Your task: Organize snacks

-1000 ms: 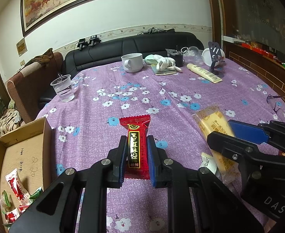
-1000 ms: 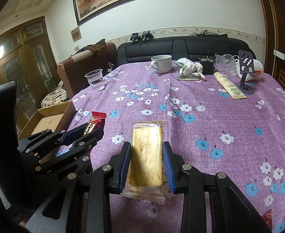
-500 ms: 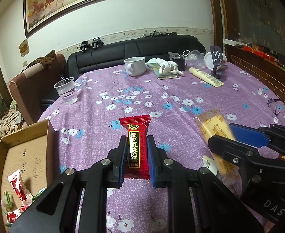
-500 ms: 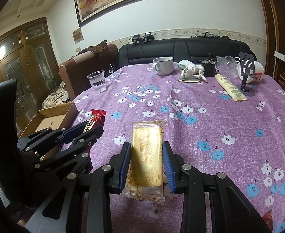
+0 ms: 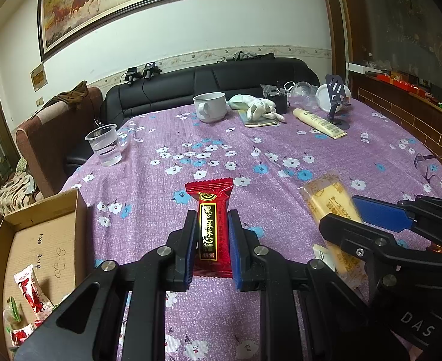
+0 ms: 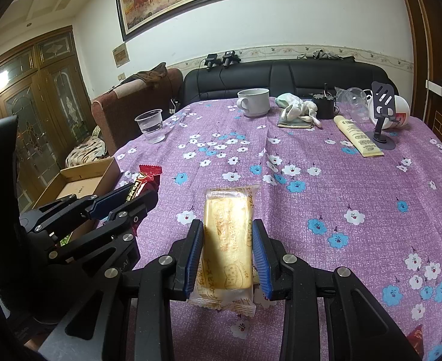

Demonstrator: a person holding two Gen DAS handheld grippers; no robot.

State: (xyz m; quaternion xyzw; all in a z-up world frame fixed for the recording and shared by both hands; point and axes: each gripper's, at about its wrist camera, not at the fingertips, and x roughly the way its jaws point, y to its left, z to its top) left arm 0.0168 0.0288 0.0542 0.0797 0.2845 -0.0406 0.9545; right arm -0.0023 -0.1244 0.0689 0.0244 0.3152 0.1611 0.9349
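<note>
The left gripper (image 5: 211, 234) pinches a red snack bar (image 5: 210, 229) above the purple floral tablecloth (image 5: 281, 156), a cardboard box (image 5: 40, 240) holding more snacks to its left. Beside it, the right gripper (image 6: 227, 251) clamps a yellow cheese biscuit packet (image 6: 227, 240); a white mug (image 6: 254, 102) stands far ahead.

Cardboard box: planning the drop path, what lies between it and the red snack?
Only bare purple tablecloth between cardboard box and red snack, in the left wrist view.
</note>
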